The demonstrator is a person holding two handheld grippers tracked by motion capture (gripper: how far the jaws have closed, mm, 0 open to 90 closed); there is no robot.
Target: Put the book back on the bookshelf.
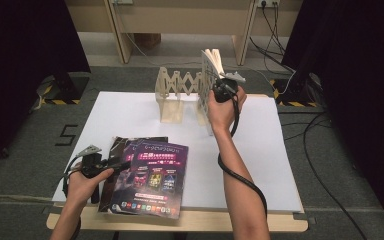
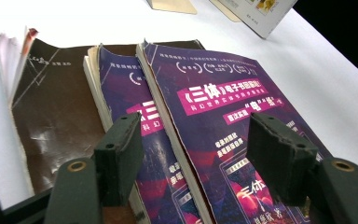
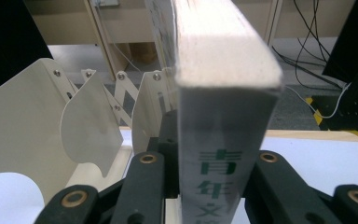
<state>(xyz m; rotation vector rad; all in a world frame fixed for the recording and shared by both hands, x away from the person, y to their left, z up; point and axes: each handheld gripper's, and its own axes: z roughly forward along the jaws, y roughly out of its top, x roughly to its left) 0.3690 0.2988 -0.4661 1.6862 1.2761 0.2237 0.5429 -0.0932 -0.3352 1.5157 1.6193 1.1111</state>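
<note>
I see a thick white book [image 1: 210, 75] standing upright with my right gripper [image 1: 222, 90] shut on its spine, right beside the cream expanding book rack [image 1: 172, 92]. In the right gripper view the jaws of the right gripper [image 3: 209, 163] press both sides of the white book [image 3: 223, 93], and the rack's dividers [image 3: 28, 121] stand to its left. At the near left, three overlapping books lie flat: a purple book [image 1: 155, 180] on top, another purple book [image 2: 119, 88] under it, and a brown book [image 2: 51, 112]. My left gripper [image 1: 115, 165] hovers open over the purple books [image 2: 223, 107], nothing between its jaws [image 2: 196, 140].
A white sheet [image 1: 130, 115] covers the wooden table [image 1: 205, 222]. Black cables [image 1: 320, 165] trail across the floor on the right. Wooden furniture legs [image 1: 120, 35] stand behind the table, with dark curtains on both sides.
</note>
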